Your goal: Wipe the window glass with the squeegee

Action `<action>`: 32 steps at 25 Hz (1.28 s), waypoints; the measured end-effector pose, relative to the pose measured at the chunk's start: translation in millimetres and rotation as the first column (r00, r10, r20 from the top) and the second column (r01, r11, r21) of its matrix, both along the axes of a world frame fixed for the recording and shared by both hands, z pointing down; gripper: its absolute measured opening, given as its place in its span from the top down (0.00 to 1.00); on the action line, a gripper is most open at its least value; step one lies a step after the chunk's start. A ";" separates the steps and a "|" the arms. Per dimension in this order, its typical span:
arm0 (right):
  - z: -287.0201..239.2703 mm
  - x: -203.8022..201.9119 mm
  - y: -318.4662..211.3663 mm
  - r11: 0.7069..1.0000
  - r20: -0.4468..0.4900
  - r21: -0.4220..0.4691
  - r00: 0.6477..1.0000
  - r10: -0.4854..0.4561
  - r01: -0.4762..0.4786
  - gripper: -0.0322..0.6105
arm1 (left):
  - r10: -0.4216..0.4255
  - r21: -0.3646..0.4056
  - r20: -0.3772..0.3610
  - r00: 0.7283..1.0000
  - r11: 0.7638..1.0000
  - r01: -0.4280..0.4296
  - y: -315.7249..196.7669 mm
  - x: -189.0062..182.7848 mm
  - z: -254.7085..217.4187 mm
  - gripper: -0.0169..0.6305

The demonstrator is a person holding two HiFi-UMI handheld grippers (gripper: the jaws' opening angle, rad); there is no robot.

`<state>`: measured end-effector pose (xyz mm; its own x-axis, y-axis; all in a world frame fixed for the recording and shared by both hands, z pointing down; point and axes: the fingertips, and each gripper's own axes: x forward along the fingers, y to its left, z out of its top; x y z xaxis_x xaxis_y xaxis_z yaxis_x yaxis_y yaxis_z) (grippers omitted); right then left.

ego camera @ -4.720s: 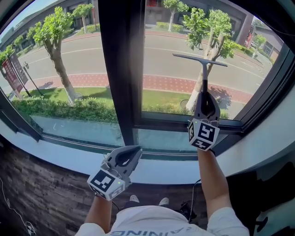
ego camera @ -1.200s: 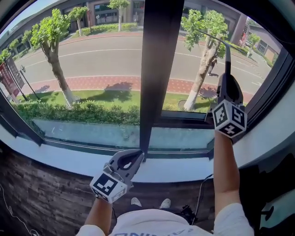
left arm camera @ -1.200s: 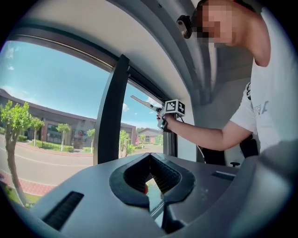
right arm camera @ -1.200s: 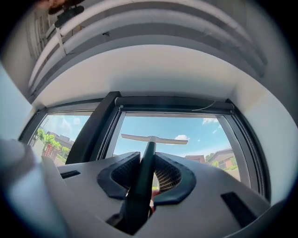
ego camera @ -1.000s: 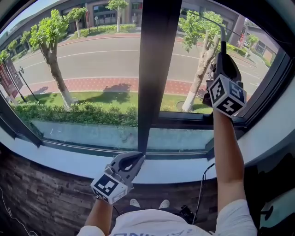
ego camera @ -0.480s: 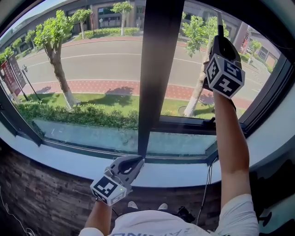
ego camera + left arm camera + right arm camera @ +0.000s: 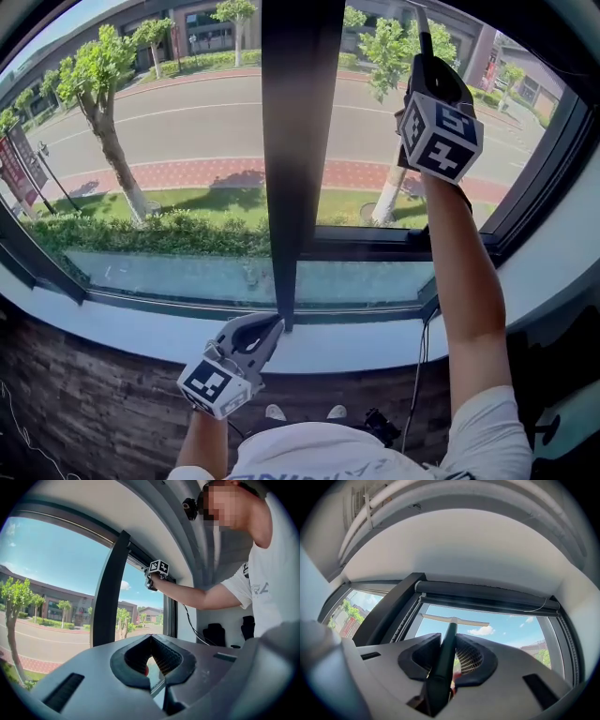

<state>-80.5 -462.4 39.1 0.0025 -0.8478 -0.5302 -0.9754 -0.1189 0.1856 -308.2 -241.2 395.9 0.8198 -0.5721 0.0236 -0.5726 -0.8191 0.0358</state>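
My right gripper [image 7: 424, 58] is raised high against the right window pane [image 7: 366, 122], shut on the squeegee's dark handle [image 7: 419, 23]; its blade is out of the head view. In the right gripper view the handle [image 7: 445, 656] runs up between the jaws of the right gripper [image 7: 449, 638] to the pale blade [image 7: 452, 619], which lies level near the pane's top, under the dark frame [image 7: 487, 597]. The left gripper [image 7: 270, 323] hangs low by the sill, shut with nothing in it. From the left gripper [image 7: 151, 638] I see the right gripper's marker cube [image 7: 158, 567].
A wide dark mullion [image 7: 295, 141] splits the window into a left pane [image 7: 141, 141] and the right pane. A white sill [image 7: 112, 319] runs below, with a dark wall under it. A cable [image 7: 419, 366] hangs beside the right arm. White ceiling [image 7: 454, 541] is close overhead.
The right gripper has climbed steadily up the right pane with the squeegee, from mid-height to near the top. The left gripper has stayed low by the sill.
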 end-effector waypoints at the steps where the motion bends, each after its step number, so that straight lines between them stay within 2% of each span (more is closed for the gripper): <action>1: 4.1 0.1 0.1 1.000 -0.011 0.001 1.000 0.002 -0.002 0.79 | -0.001 -0.006 0.000 1.000 1.000 0.001 -0.5 1.7 2.2 0.95; 6: 22.2 -1.5 0.1 1.000 -0.063 0.000 0.998 0.011 -0.011 0.79 | 0.012 -0.016 0.005 1.000 1.000 -0.012 -1.9 14.1 3.4 0.95; 14: 70.3 0.2 0.4 0.999 -0.069 -0.021 0.997 0.023 -0.025 0.79 | -0.017 -0.015 -0.017 1.000 1.000 0.017 -12.7 20.4 0.1 0.95; 19: 100.3 1.7 3.5 0.999 -0.034 -0.029 0.999 0.032 -0.033 0.79 | -0.003 0.004 0.048 0.999 1.000 0.003 -10.3 17.7 -1.5 0.95; 25: 141.7 -1.0 2.8 0.997 -0.014 -0.076 1.000 0.023 -0.024 0.79 | -0.027 -0.033 0.014 1.000 0.999 0.027 -15.9 17.4 -2.0 0.95; 32: 189.3 0.3 9.5 0.990 -0.001 -0.139 1.000 0.024 -0.024 0.79 | -0.001 -0.022 0.019 1.000 1.000 0.001 -16.3 19.2 4.8 0.95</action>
